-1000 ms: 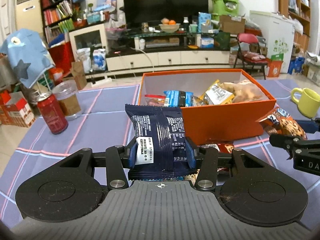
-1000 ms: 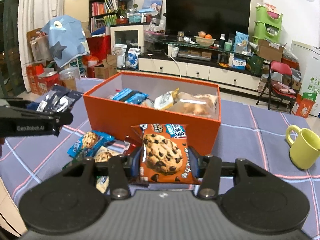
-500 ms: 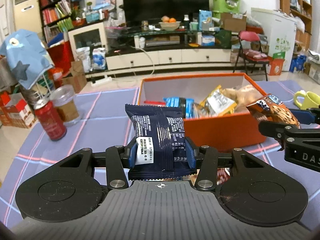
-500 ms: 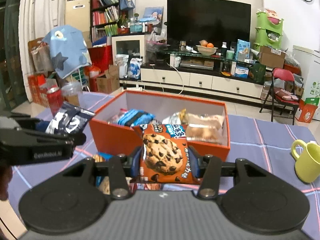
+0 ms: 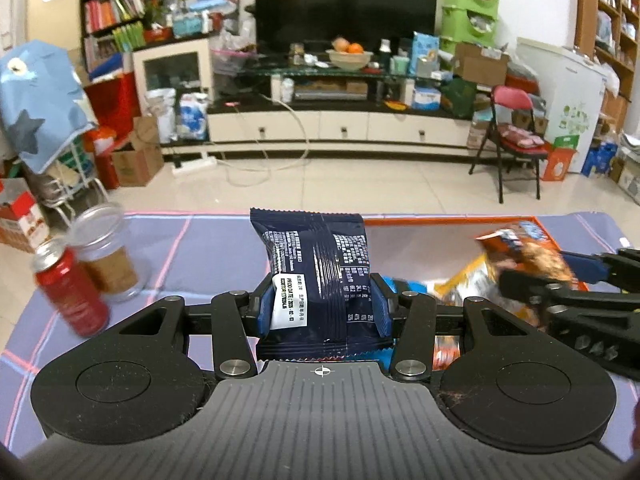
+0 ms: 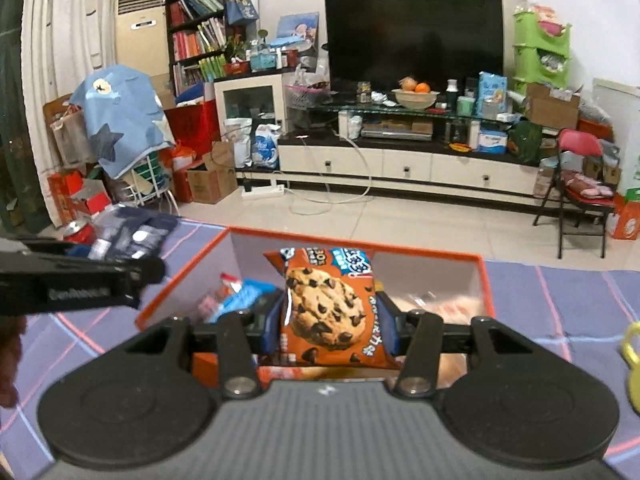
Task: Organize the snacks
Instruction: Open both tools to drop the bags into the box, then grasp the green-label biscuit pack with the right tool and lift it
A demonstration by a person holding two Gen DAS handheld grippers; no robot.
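Navy-blue foil snack packet [image 5: 316, 280], ribbed, with a white "PROD DATE" label, was gripped upright by the left gripper [image 5: 322, 306] fingers beside the orange box [image 6: 400, 258]. An orange chocolate-chip cookie packet [image 6: 330, 306] was clamped by the right gripper [image 6: 330, 322] above the box.

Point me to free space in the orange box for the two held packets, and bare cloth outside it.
In the orange box, the back, along the far wall, looks bare; its floor nearer the grippers is crowded with snacks, including blue packets. Outside, the purple cloth lies bare between the red can with the clear jar and the box.
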